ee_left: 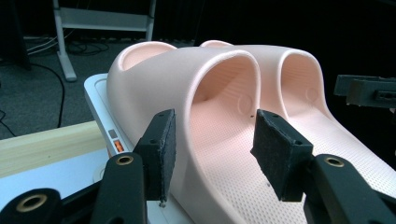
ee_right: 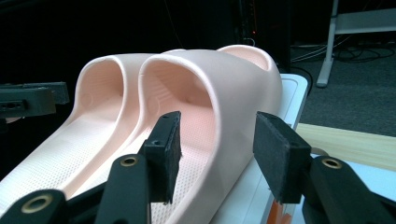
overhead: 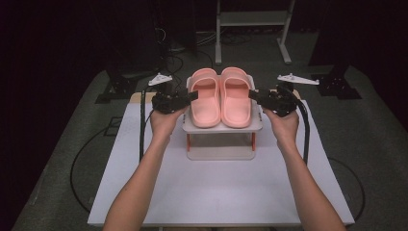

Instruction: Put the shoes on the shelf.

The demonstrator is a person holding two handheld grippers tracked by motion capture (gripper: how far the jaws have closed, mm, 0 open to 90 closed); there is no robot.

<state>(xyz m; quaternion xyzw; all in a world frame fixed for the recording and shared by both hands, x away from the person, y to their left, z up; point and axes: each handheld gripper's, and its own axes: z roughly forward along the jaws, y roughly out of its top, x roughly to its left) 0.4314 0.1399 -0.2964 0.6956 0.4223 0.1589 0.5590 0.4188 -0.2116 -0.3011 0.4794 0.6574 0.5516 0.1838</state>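
Two pink slippers stand side by side on a small white rack (overhead: 221, 128) at the back of the table: the left slipper (overhead: 205, 98) and the right slipper (overhead: 235, 98). My left gripper (overhead: 194, 95) is open at the left slipper's outer side; in the left gripper view (ee_left: 215, 154) its pads straddle that slipper's outer wall (ee_left: 154, 79). My right gripper (overhead: 253, 94) is open at the right slipper's outer side; in the right gripper view (ee_right: 217, 154) its pads straddle that slipper's outer wall (ee_right: 243, 79). Neither pad pair presses the rubber.
The rack has a lower shelf (overhead: 219, 153) and red legs. A wooden strip (ee_left: 46, 147) runs along the table's far edge. Behind the table stand a metal frame (overhead: 252, 19), floor cables (overhead: 173, 62) and black stand bases (overhead: 339, 86). The white tabletop (overhead: 216, 187) lies in front.
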